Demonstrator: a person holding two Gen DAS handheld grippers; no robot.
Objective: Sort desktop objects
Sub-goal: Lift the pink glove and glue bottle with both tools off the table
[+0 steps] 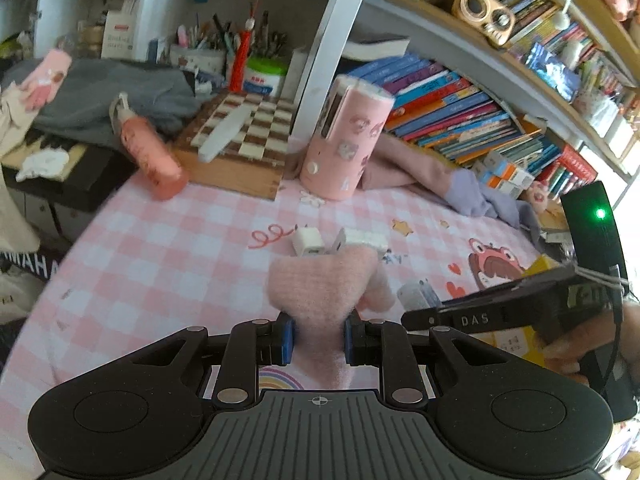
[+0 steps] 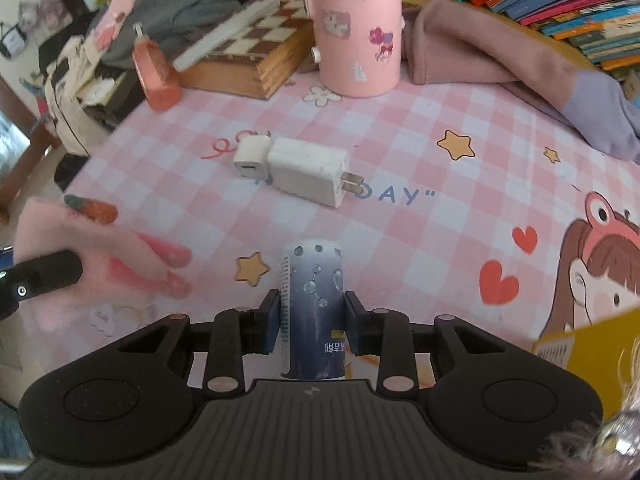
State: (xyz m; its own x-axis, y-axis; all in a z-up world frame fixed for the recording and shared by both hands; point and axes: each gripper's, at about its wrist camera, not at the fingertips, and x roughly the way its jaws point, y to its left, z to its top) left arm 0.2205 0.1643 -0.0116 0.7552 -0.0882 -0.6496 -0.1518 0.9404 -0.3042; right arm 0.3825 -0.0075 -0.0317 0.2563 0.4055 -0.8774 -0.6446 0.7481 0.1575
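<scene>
My left gripper [image 1: 319, 338] is shut on a fluffy pink glove [image 1: 324, 280] and holds it over the pink checked mat [image 1: 160, 248]. The glove also shows at the left of the right wrist view [image 2: 120, 252], blurred, with a carrot patch. My right gripper [image 2: 311, 326] is shut on a small dark blue bottle [image 2: 314, 300] with a bubble print, held upright. A small white charger [image 2: 250, 156] and a larger white charger [image 2: 308, 170] with prongs lie together mid-mat. They also show beyond the glove in the left wrist view [image 1: 308, 242].
A pink cylinder with stickers [image 2: 354, 28] stands at the back of the mat beside a wooden chessboard box [image 2: 248, 52] and an orange spray bottle [image 2: 154, 72]. A pink-and-purple cloth [image 2: 520, 64] lies at the right under stacked books [image 1: 452, 108]. A yellow box [image 2: 580, 344] is near right.
</scene>
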